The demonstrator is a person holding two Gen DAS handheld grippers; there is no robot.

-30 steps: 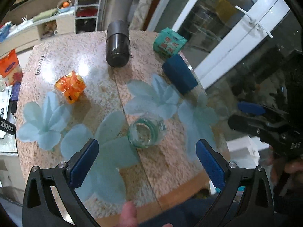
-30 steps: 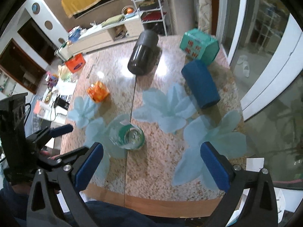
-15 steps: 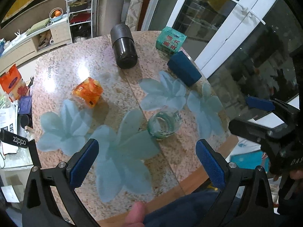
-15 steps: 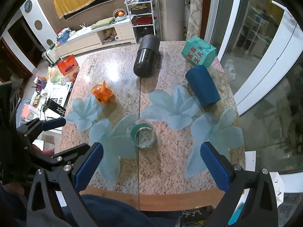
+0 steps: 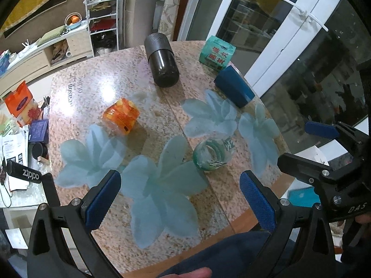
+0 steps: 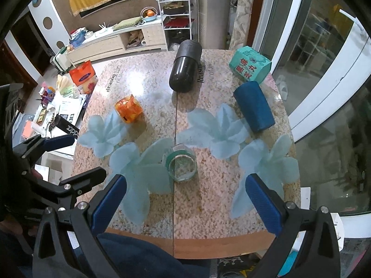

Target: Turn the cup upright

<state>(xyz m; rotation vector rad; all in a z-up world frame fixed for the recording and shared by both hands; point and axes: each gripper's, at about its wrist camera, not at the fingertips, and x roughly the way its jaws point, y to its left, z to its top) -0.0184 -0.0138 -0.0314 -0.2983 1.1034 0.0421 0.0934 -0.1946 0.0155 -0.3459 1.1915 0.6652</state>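
A clear glass cup with green print (image 5: pixel 212 154) stands upright on the speckled table, mouth up; it also shows in the right wrist view (image 6: pixel 182 164). My left gripper (image 5: pixel 179 198) is open and empty, held above the table's near edge, well back from the cup. My right gripper (image 6: pixel 187 200) is open and empty, also above the near edge. Each gripper shows in the other's view: the right one (image 5: pixel 324 150) at the right, the left one (image 6: pixel 60 159) at the left.
On the table (image 6: pixel 208 208) lie a dark blue cup on its side (image 6: pixel 255 105), a black cylinder (image 6: pixel 185 69), a teal box (image 6: pixel 250 66) and an orange jar (image 6: pixel 128 108). Glass doors stand to the right, a cluttered side table to the left.
Both grippers have pulled back and up from the table, so the cup looks smaller and farther. The cup has stayed in place.
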